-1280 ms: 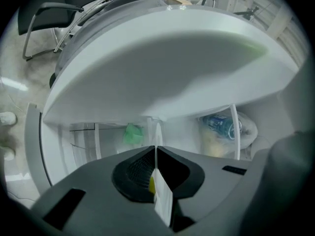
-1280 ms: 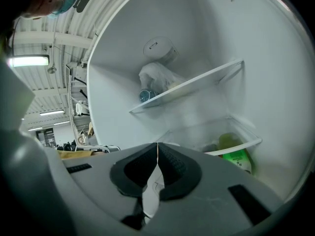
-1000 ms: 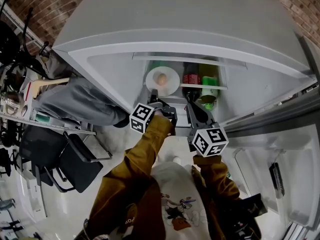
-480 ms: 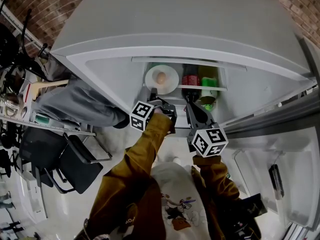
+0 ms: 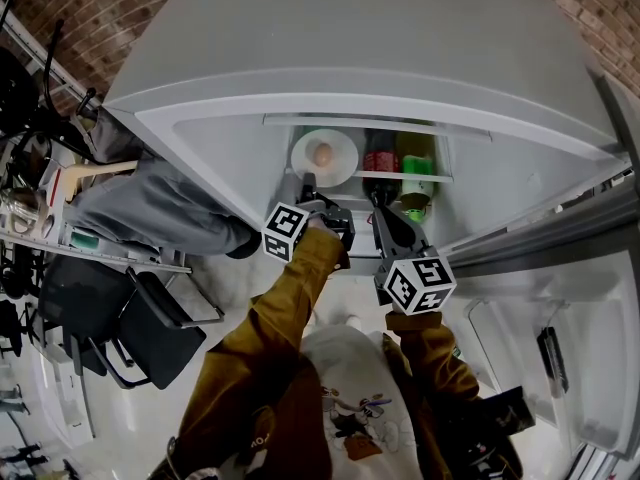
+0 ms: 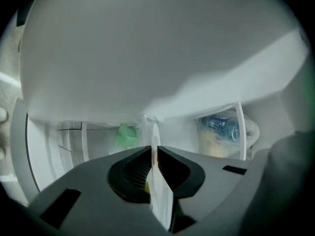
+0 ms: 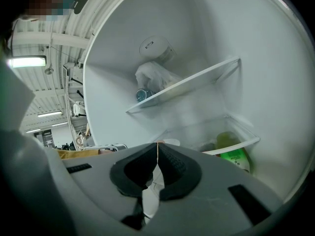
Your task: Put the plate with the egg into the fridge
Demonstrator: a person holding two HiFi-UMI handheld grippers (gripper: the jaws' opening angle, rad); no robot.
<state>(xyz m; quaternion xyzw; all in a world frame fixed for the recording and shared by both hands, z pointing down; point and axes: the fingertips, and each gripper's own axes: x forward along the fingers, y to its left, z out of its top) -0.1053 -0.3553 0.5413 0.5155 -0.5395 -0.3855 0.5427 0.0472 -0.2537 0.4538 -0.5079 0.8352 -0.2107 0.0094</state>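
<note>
Plate (image 5: 341,160), with the egg (image 5: 322,155) at its middle, sat inside the open fridge (image 5: 330,48), at the left end of the upper compartment in the head view. Its rim at 9 o'clock lay close to the fridge's left inner wall, with only a narrow strip of room there. At 3 o'clock a red-capped bottle (image 5: 382,158) stood just beside it, and a green bottle (image 5: 418,162) stood beyond that. At 12 o'clock the plate's far edge came near the back wall.

The left gripper (image 5: 307,182) reached in from 6 o'clock and was clamped on the plate's near rim. Its own view showed the thin white rim edge-on between the two pads. The jaws had just been easing apart a little, with the rim between them. Whether the plate's underside rested on the shelf could not be told.

The right gripper (image 5: 377,198) hung at 4 o'clock from the plate, in front of the shelf edge (image 5: 402,175), its jaws pressed together with nothing in them.

The widest free room lay at 6 o'clock, from the fridge mouth back toward the person's sleeve (image 5: 290,298). The fridge door (image 5: 570,318) stood wide open at 4 o'clock.
</note>
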